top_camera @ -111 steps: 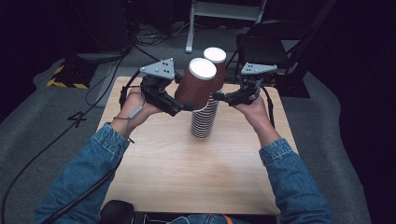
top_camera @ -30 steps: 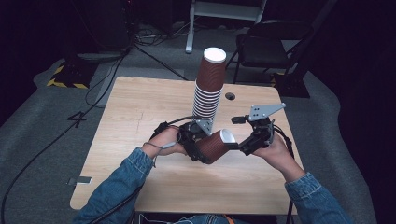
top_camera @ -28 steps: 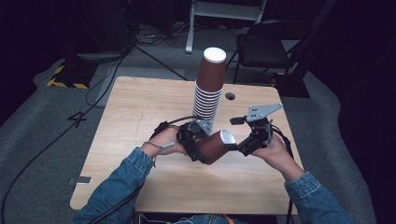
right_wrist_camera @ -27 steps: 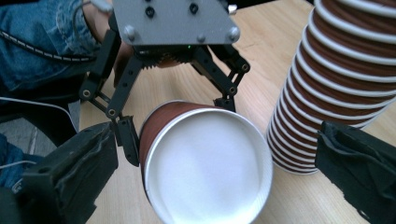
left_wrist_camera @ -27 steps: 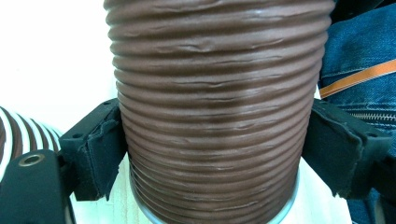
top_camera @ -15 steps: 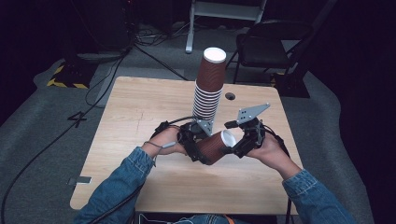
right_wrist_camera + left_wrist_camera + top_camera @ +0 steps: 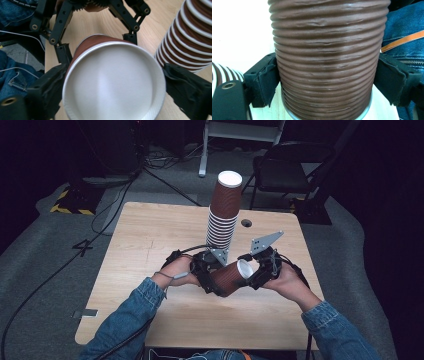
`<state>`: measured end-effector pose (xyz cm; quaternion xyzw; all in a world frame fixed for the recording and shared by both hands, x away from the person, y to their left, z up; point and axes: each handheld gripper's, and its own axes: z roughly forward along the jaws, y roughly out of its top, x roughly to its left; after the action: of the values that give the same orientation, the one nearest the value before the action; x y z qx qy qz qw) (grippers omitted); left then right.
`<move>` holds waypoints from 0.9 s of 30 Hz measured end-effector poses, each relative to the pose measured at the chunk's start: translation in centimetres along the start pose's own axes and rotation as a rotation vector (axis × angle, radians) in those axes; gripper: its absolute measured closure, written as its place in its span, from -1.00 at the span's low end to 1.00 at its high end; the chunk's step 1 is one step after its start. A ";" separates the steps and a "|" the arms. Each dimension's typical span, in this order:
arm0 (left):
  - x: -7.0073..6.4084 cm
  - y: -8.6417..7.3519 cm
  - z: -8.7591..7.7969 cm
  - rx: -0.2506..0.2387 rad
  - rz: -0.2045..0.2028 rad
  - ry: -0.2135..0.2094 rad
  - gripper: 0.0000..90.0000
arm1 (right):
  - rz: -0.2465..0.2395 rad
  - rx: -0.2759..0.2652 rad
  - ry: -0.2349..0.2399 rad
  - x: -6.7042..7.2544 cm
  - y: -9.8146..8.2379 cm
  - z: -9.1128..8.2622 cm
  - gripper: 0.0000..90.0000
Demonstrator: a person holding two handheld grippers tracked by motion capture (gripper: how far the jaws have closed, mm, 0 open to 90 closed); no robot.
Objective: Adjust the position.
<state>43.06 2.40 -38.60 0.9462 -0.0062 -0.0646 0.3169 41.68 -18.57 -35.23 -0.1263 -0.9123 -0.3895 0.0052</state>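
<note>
both grippers, left (image 7: 214, 276) and right (image 7: 253, 271), are pinching a ribbed paper cup (image 7: 231, 277), which is looking light and crushable, best squeezed gently mid-wall.

Light wood table (image 7: 150, 240) — tall cup stack (image 7: 223, 215) standing upright near far edge.

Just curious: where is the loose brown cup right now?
In the high view, the brown cup lies tilted between both grippers, just in front of the cup stack.
</note>
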 end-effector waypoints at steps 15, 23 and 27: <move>0.3 -0.2 -0.3 -0.050 -0.017 0.010 -0.78 | -0.007 0.018 0.022 0.0 0.1 -0.3 -0.53; 0.5 -1.2 -1.9 -0.166 -0.073 0.007 -1.00 | -0.015 -0.002 -0.008 0.4 -0.4 -1.0 -0.53; 0.4 -1.8 -2.4 -0.202 -0.083 0.021 -1.00 | -0.013 -0.017 -0.031 0.6 -0.8 -1.4 -0.53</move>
<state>43.69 5.24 -37.82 0.9095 0.0430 -0.0681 0.4079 40.76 -20.00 -34.78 -0.1265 -0.9098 -0.3951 -0.0127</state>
